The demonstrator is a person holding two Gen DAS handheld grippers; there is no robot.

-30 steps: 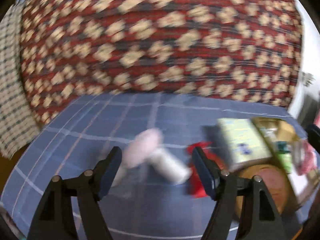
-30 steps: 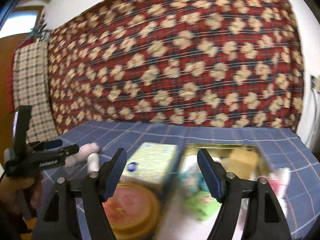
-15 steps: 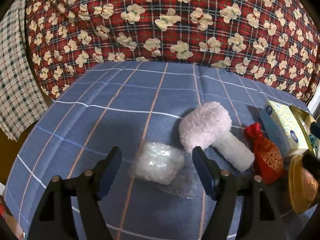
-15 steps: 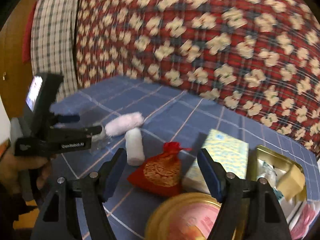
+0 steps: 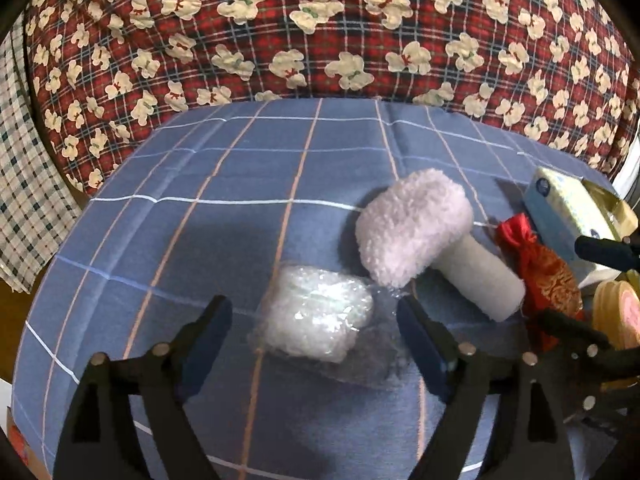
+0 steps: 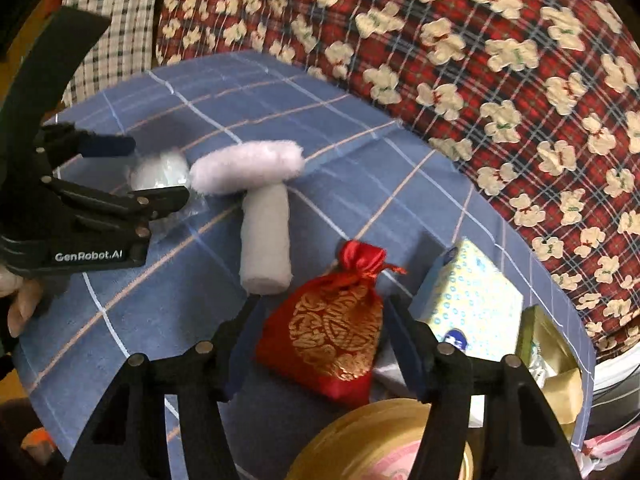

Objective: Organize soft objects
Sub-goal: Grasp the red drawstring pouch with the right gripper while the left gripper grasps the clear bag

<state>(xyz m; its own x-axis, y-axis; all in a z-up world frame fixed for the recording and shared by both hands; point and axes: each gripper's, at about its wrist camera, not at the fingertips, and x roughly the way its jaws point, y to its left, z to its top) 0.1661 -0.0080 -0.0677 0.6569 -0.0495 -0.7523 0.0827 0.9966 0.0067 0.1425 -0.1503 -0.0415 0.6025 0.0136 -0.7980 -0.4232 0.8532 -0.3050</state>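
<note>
A clear plastic-wrapped bundle lies on the blue checked cloth between the fingers of my left gripper. Those jaws are opening and the pads stand clear of the bundle. Just right of it lies a plush mushroom with a fluffy pink cap and a white stem. A red and gold drawstring pouch sits between the fingers of my right gripper, whose jaws are closing; the pads are close to its sides but not pressing. In the right wrist view the left gripper straddles the bundle beside the plush mushroom.
A pale tissue box lies right of the pouch, with an open gold tin of small items beyond it. A round gold lid is below the pouch. A red teddy-print quilt rises behind; a checked cloth hangs at left.
The left gripper came down over the plastic bundle and its jaws widened. The right gripper swung left from the tin to the red pouch, rolled, and its jaws narrowed around it.
</note>
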